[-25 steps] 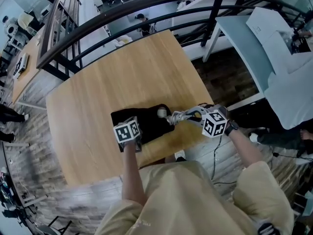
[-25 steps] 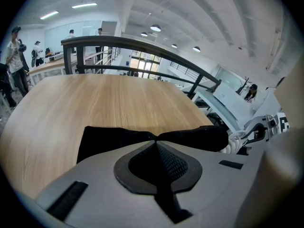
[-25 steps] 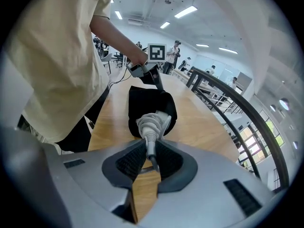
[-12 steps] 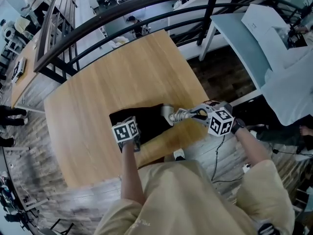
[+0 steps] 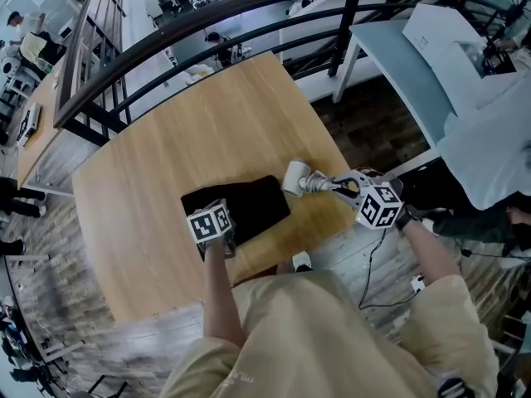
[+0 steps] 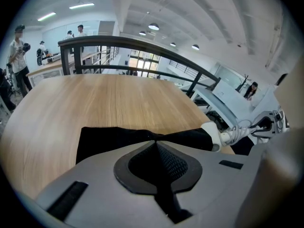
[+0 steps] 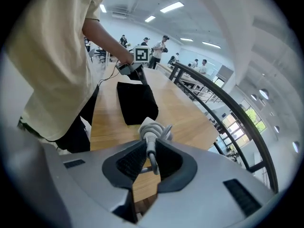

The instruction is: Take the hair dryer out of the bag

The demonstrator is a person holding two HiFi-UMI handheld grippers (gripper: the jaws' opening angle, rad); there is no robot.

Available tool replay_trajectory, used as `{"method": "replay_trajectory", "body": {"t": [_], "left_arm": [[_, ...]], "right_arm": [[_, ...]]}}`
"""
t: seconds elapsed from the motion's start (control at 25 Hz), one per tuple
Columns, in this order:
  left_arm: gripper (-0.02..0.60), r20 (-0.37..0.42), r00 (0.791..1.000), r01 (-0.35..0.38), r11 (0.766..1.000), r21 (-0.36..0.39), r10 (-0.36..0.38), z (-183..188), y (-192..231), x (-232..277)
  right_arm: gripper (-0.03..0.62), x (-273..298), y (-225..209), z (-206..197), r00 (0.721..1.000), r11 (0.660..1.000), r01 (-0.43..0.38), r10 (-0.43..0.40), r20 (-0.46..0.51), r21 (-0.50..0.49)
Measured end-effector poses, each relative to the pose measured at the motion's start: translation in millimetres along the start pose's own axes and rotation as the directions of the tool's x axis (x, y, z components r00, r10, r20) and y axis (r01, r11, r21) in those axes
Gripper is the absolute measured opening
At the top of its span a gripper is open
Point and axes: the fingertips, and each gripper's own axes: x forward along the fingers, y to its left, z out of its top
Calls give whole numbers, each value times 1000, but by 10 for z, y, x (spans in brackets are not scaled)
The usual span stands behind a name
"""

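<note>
Indoors, by a black railing [image 5: 249, 7], left tongs [image 6: 156, 144] pinch bag [image 5: 249, 201], right tongs [image 7: 149, 148] hair dryer [image 5: 297, 177], on wooden table [image 5: 207, 114].

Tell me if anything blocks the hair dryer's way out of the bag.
Nothing visible does. The hair dryer, held in the right gripper, already lies past the edge of the black bag; the left gripper pins that bag.

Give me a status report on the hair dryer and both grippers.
Left gripper shut on edge of black bag. Right gripper shut on hair dryer, cord end. Dryer outside bag. Nothing blocking.
</note>
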Motion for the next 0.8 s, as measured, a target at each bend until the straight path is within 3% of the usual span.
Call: {"method": "replay_trajectory", "body": {"t": [0.16, 0.28, 0.52, 0.68, 0.8], "left_arm": [[18, -2, 1000, 3, 1000, 7, -3, 5, -51, 12], [18, 0, 1000, 2, 1000, 10, -2, 13, -68, 11], [18, 19, 1000, -7, 1000, -1, 7, 6, -93, 19], [18, 23, 1000, -4, 1000, -6, 5, -12, -111, 26], [18, 24, 1000, -1, 1000, -10, 1, -14, -126, 11]], "right_arm": [[61, 111, -19, -62, 992, 981, 125, -121, -37, 146], [61, 247, -15, -55, 975, 930, 221, -212, -63, 293], [61, 599, 34, -52, 929, 735, 350, -351, -117, 580], [61, 886, 151, -148, 918, 622, 370, -359, -168, 690], [61, 1083, 292, -224, 920, 563, 366, -338, -198, 741]]}}
